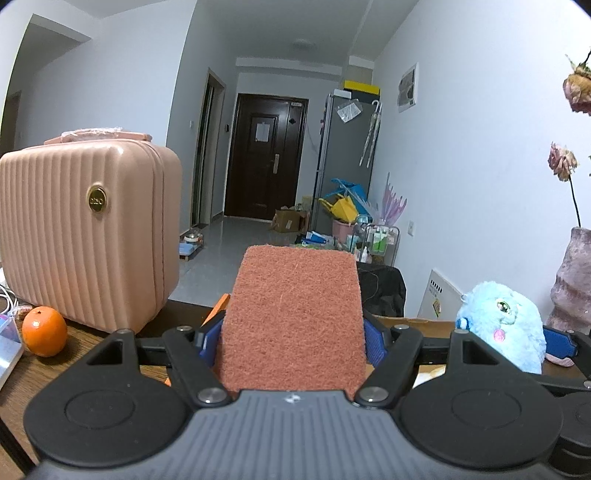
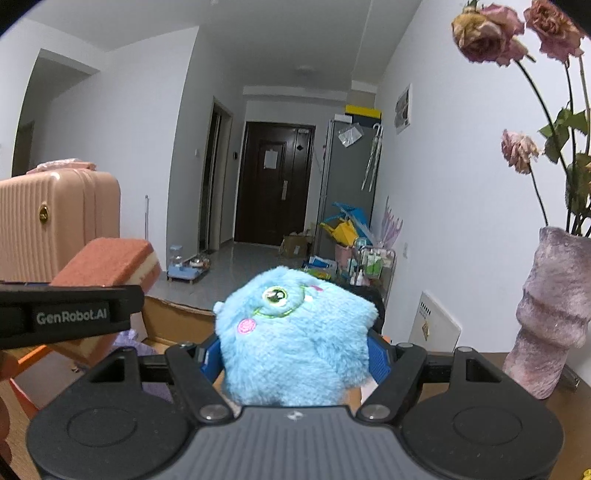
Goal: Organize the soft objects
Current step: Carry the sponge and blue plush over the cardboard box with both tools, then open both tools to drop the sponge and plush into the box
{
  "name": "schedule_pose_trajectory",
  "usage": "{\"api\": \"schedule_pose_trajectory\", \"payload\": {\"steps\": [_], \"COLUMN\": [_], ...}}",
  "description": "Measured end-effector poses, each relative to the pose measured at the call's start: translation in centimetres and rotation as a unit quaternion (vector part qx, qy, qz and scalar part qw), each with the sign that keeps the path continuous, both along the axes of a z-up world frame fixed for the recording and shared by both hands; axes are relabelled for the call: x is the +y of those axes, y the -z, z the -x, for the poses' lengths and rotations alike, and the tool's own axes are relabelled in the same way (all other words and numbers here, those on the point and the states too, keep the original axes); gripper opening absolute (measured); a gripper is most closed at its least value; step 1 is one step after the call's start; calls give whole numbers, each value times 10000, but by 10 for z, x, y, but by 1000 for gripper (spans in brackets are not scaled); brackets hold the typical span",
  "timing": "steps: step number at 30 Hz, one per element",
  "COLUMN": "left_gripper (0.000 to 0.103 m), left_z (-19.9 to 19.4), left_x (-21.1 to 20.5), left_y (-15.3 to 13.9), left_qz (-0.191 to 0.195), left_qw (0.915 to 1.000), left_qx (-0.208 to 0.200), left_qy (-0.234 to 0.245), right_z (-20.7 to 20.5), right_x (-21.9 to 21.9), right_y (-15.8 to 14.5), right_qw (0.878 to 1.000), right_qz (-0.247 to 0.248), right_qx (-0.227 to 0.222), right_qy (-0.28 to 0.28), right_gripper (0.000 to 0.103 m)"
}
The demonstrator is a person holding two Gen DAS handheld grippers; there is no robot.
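Two dried roses point(image 2: 491, 33) overhang the brown table point(image 2: 576, 406) by a white wall point(image 2: 461, 184).

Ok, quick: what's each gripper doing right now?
Left gripper: closed on the sponge.
Right gripper: closed on the blue plush.

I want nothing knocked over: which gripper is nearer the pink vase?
Right. The right gripper, shut on the blue plush toy, is just left of the pink vase; the left gripper, holding the sponge, sits further left.
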State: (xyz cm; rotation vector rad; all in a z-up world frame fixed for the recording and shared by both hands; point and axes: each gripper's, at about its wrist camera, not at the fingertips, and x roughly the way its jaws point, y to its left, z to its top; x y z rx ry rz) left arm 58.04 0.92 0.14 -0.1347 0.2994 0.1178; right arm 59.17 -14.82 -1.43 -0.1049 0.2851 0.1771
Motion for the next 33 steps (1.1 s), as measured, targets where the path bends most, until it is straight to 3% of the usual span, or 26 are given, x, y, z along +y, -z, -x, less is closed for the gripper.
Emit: {"api": "schedule_pose_trajectory", "payload": {"steps": [7,11,15,16,33], "left_gripper": [74,86,103,103,103], "left_z": [-9,-9,-8,-8,-1], "left_x": [1,4,8,9,14], "left_y": [5,6,5,5,7], "left_qz": [-35,2,67,76,111], "left_qw": [9999,9998,9998,9998,9987], "left_qx": [157,173,147,150,140], "left_qy": [46,46,-68,-144,-471], "right_z": [-5,-8,-9,-9,1], "right_x": [1,-1,-6,-7,-9], "right_y": [5,6,6,6,8], "right_qw": [9998,9997,9995,9994,9995], "right_qz": [92,65,-13,-28,-37], "right_qx": [165,245,266,270,227], "right_qy": [-10,55,170,204,231], "right_gripper": [74,82,97,103,103]}}
